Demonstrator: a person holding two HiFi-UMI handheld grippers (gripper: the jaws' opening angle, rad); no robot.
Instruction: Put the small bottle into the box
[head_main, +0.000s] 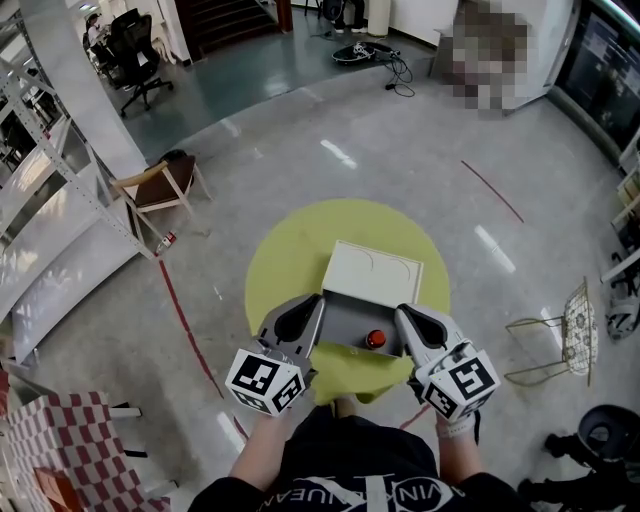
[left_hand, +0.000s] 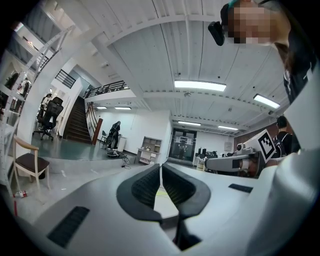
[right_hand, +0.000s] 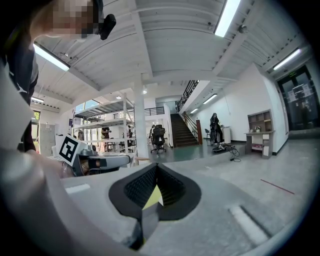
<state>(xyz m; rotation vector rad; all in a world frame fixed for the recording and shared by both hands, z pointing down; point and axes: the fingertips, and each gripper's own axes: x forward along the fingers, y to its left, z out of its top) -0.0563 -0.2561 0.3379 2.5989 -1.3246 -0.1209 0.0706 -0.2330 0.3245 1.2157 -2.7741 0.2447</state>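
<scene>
Head view: round yellow table (head_main: 290, 250), bare floor all round, wooden chair (head_main: 160, 185) and wire rack (head_main: 578, 330) well apart; open box (head_main: 345, 325) with small bottle (head_main: 375, 339) inside, near right claw (head_main: 405, 318), left claw (head_main: 312, 310) at opposite wall
Left gripper view: pads (left_hand: 147, 185) closed together, empty
Right gripper view: closed too, empty

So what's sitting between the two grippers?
In the head view, the open box lies between the left gripper and right gripper, with the small bottle inside, nearer the right one.

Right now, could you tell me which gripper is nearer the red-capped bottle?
Right. The right gripper is just beside the red-capped bottle; the left gripper is across the box.
</scene>
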